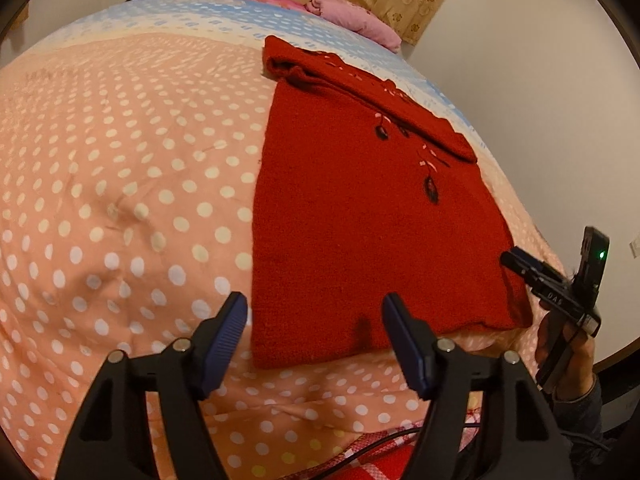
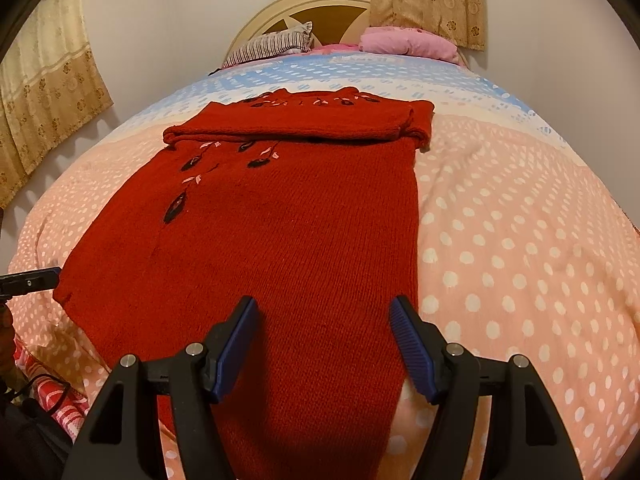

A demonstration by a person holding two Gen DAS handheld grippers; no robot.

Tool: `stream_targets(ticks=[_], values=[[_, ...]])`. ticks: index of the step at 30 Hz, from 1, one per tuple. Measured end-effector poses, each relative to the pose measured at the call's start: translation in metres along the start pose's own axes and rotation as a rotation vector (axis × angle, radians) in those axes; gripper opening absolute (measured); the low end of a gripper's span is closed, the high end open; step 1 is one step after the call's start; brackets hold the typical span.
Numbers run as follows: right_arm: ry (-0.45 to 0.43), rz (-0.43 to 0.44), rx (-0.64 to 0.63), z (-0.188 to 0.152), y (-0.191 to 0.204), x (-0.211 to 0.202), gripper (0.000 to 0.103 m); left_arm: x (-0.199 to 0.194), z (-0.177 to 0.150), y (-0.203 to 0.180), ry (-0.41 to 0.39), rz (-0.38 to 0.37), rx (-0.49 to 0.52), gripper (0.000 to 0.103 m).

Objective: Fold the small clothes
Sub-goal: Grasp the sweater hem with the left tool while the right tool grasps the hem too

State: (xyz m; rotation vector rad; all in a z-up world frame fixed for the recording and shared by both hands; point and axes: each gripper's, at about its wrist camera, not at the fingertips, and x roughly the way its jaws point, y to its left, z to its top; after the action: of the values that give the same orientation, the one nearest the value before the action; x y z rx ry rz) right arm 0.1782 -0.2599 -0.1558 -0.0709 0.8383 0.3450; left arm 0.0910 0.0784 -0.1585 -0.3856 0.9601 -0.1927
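A red knitted sweater (image 1: 360, 220) with dark leaf embroidery lies flat on the bed, its sleeves folded across the chest at the far end; it also shows in the right wrist view (image 2: 288, 240). My left gripper (image 1: 316, 312) is open and empty, hovering over the sweater's near left hem corner. My right gripper (image 2: 324, 316) is open and empty, just above the hem's right part. In the left wrist view the right gripper (image 1: 520, 260) shows at the sweater's right edge. In the right wrist view the left gripper's tip (image 2: 36, 278) shows at the sweater's left edge.
The bed cover (image 1: 120, 200) is pink with white dots, turning blue at the far end. A striped pillow (image 2: 272, 46) and a pink pillow (image 2: 408, 44) lie by the headboard. A wall runs along the bed's right side (image 1: 520, 100). A black cable (image 1: 360, 452) lies at the near edge.
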Motion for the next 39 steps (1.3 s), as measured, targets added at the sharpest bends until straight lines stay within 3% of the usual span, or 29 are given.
stream_targets(ticks=[4, 5, 7, 9, 23, 33, 35, 37, 39], values=[[-0.002, -0.004, -0.009, -0.001, 0.001, 0.0, 0.069, 0.0, -0.002, 0.002, -0.005, -0.038, -0.023, 0.071], [-0.002, -0.005, -0.011, -0.002, 0.001, 0.0, 0.069, 0.0, -0.003, 0.0, -0.009, -0.029, -0.019, 0.065], [-0.001, -0.002, -0.011, -0.003, 0.002, -0.002, 0.069, 0.0, -0.004, -0.002, -0.002, -0.011, -0.007, 0.047], [0.001, 0.007, -0.004, -0.003, 0.0, -0.004, 0.069, 0.002, -0.005, -0.001, 0.008, 0.008, -0.001, 0.013], [0.042, 0.024, 0.098, -0.029, -0.034, -0.038, 0.069, -0.011, 0.002, 0.01, -0.011, -0.036, -0.032, 0.011], [0.092, 0.103, 0.107, -0.051, -0.022, -0.041, 0.068, -0.011, 0.001, 0.009, -0.015, -0.023, -0.01, 0.011], [0.096, 0.106, 0.115, -0.053, -0.022, -0.041, 0.056, -0.01, 0.001, 0.009, -0.012, -0.016, -0.006, 0.011], [0.096, 0.112, 0.128, -0.055, -0.025, -0.042, 0.033, -0.008, 0.001, 0.008, -0.006, -0.008, -0.005, 0.011], [0.103, 0.144, 0.153, -0.055, -0.029, -0.041, 0.024, -0.008, 0.0, 0.008, -0.004, -0.007, -0.005, 0.011]])
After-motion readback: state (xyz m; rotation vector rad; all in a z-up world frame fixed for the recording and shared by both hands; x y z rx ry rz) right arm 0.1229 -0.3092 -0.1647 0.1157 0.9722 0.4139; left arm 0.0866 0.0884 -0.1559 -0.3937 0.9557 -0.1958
